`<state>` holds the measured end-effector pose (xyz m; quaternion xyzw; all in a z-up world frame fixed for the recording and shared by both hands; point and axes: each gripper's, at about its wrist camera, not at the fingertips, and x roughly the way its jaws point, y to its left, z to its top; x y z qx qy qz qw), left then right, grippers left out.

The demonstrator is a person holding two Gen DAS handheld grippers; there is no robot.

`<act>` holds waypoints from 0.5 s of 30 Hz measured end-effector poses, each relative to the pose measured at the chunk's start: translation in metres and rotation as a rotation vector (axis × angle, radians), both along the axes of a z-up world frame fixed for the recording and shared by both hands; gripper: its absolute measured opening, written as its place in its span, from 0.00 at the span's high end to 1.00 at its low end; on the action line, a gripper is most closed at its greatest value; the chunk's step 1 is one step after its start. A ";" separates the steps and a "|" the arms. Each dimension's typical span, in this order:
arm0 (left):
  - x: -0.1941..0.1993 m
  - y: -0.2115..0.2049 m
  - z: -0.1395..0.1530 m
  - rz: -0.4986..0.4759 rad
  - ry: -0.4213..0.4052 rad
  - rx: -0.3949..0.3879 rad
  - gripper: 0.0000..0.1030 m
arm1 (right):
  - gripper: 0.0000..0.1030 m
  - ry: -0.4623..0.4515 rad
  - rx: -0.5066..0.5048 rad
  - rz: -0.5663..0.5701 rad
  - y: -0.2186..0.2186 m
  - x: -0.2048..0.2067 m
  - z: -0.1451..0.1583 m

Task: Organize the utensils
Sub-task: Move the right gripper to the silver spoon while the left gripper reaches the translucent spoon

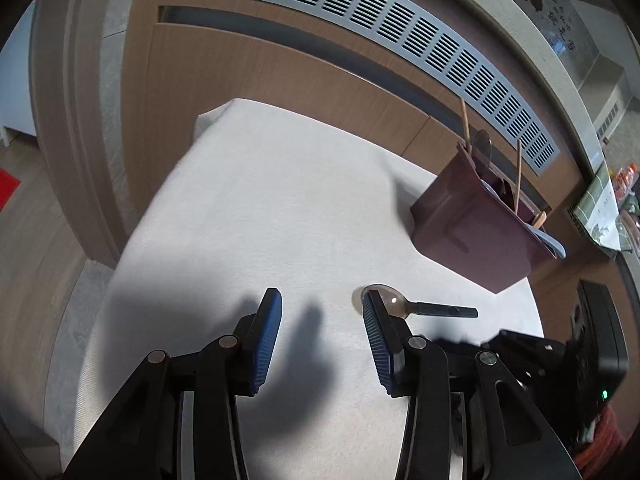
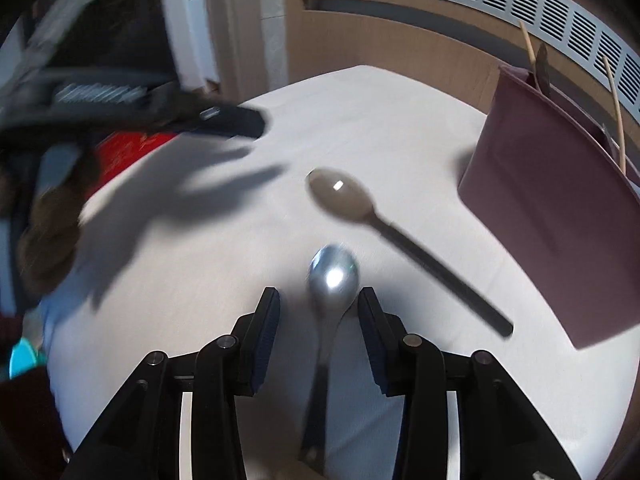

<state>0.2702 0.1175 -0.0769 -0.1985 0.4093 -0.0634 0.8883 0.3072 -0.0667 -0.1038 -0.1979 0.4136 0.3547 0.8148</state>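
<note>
In the right wrist view a silver metal spoon lies on the white table, bowl forward and handle running back under the camera. My right gripper is open and straddles its neck; neither pad touches it. Just beyond lies a brown spoon with a dark handle pointing right. In the left wrist view the same brown spoon sits by the right fingertip of my left gripper, which is open and has nothing between its fingers. A maroon utensil holder stands at the right with chopsticks in it.
The maroon holder stands close to the table's right edge. A wooden cabinet front with a grey vent grille rises behind the table. The other hand's black tool shows blurred at the right edge. Bare cloth stretches to the left.
</note>
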 end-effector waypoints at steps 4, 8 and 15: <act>0.000 -0.004 -0.003 -0.013 0.023 -0.011 0.57 | 0.77 -0.014 -0.003 -0.045 0.003 0.007 0.001; 0.003 -0.030 -0.003 -0.077 0.030 -0.014 0.57 | 0.99 -0.069 -0.047 -0.108 -0.012 -0.002 0.003; 0.027 -0.119 0.001 -0.269 0.021 0.004 0.57 | 0.92 -0.010 0.014 -0.345 -0.116 -0.006 0.004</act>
